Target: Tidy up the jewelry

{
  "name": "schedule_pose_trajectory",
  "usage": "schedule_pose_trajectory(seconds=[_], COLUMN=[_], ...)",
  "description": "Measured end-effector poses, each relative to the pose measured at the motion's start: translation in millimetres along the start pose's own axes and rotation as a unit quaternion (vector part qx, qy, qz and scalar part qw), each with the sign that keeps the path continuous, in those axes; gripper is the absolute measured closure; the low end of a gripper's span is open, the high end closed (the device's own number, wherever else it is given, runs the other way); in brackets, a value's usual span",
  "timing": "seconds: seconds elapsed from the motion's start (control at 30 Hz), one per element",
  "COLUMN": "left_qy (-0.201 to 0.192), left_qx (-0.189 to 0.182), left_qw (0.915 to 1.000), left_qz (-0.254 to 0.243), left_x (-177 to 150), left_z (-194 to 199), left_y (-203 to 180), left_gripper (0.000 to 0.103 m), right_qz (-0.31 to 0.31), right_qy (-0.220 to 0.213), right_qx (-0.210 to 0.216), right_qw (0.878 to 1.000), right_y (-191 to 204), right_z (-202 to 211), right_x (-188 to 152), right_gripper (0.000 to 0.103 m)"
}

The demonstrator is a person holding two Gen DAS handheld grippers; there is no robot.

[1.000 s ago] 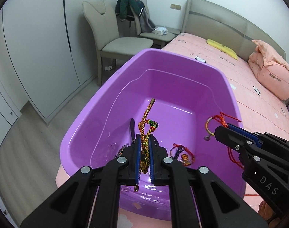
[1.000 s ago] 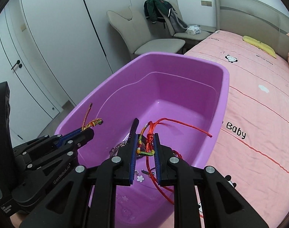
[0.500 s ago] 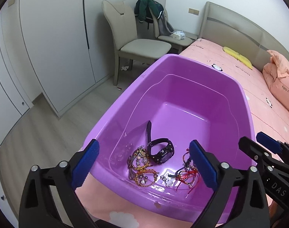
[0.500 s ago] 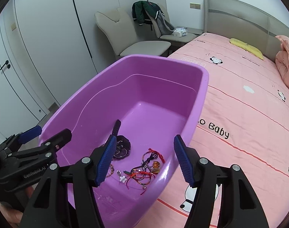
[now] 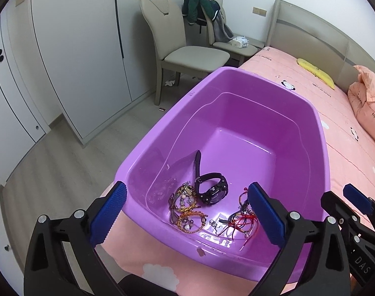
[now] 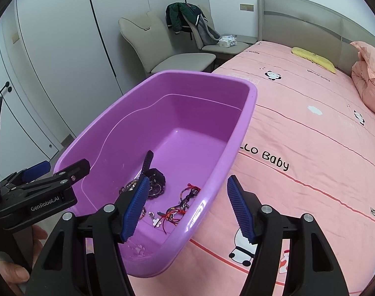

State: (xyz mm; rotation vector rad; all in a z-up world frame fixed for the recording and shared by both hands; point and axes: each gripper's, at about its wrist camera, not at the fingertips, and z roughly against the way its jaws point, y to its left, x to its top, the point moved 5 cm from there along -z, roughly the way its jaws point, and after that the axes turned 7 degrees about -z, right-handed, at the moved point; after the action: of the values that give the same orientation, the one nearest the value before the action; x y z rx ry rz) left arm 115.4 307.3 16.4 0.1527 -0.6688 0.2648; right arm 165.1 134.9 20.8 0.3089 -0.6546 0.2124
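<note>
**Two open grippers above a purple tub of jewelry**

Two blue-padded fingers of the left gripper (image 5: 186,212) frame the left wrist view, spread as wide as they go with nothing between them. Below them a purple plastic tub (image 5: 320,133) sits on a pink bed (image 5: 347,128). At the near end of the tub floor lies a black watch (image 5: 212,191), its strap pointing toward the tub's far end. Just left of the watch is a tangle of gold beaded bracelets (image 5: 186,209); to the watch's right, partly behind the gripper's right finger, is a bundle of red cord bracelets (image 5: 239,219). The right gripper (image 5: 355,201) shows at the tub's right rim. Beyond the tub stand a beige chair (image 5: 187,54) and a white wardrobe (image 5: 76,49).

From the right wrist view, the right gripper (image 6: 187,207) hangs over the tub's (image 6: 236,128) near right corner, its jaws opening and empty. Inside the tub, the watch (image 6: 155,180) lies partly behind the left finger, with the red cord bracelets (image 6: 180,207) nearer the tub's near wall. The left gripper (image 6: 51,172) hovers at the tub's left rim, held by a hand (image 6: 19,266).
</note>
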Motion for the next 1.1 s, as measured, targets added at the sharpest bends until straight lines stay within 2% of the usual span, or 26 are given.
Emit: schedule_pose_trajectory(seconds=[0.4,1.1], left_qy=[-0.009,-0.007], left_qx=[0.017,0.013], left_qw=[0.9998,0.9997], left_qz=[-0.005,-0.017], left_x=[-1,-5], left_z=[12,18], left_y=[-5,-14], left_gripper=[0.006,0.006], right_qz=[-0.013,-0.019], right_qy=[-0.002,-0.009], right_qx=[0.0,0.0], right_qw=[1.0,1.0], right_y=[-8,-15], right_z=[11,22], right_x=[-4,-6], right_gripper=[0.04,0.04])
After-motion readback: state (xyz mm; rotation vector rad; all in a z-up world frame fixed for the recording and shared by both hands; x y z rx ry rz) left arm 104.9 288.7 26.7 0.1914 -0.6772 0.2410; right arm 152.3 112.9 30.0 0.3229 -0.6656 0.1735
